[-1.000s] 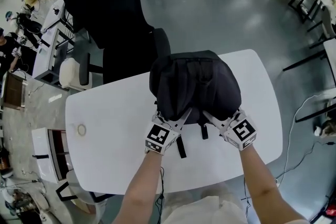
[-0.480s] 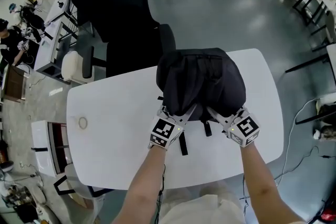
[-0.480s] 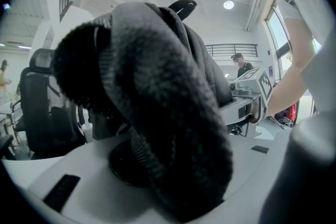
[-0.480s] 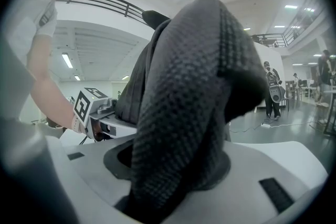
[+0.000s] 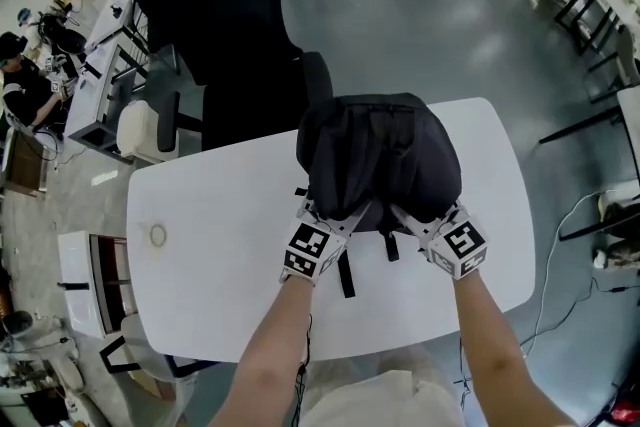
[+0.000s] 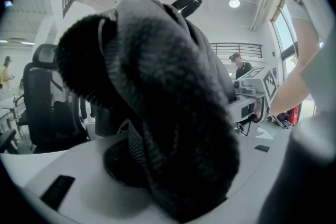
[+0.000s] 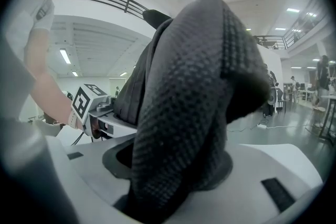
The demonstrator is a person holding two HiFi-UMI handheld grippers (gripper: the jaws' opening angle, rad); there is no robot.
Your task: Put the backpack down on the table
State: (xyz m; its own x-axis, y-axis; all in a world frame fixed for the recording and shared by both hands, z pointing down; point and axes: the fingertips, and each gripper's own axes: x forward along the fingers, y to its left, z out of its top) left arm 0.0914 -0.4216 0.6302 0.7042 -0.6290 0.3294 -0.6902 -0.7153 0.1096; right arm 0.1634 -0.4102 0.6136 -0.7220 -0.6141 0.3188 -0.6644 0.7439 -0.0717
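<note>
At a white table (image 5: 215, 215), the left gripper (image 5: 345, 218) has its jaws spreading wide, a padded strap (image 6: 173, 128) of the black backpack (image 5: 380, 150) still lying between them. The backpack rests on the tabletop, centre. The right gripper (image 5: 405, 218) is likewise opening around the second strap (image 7: 184, 113).

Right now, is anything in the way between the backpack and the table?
No, nothing visible. The backpack already rests on the white table; only a small ring lies far off at its left.
</note>
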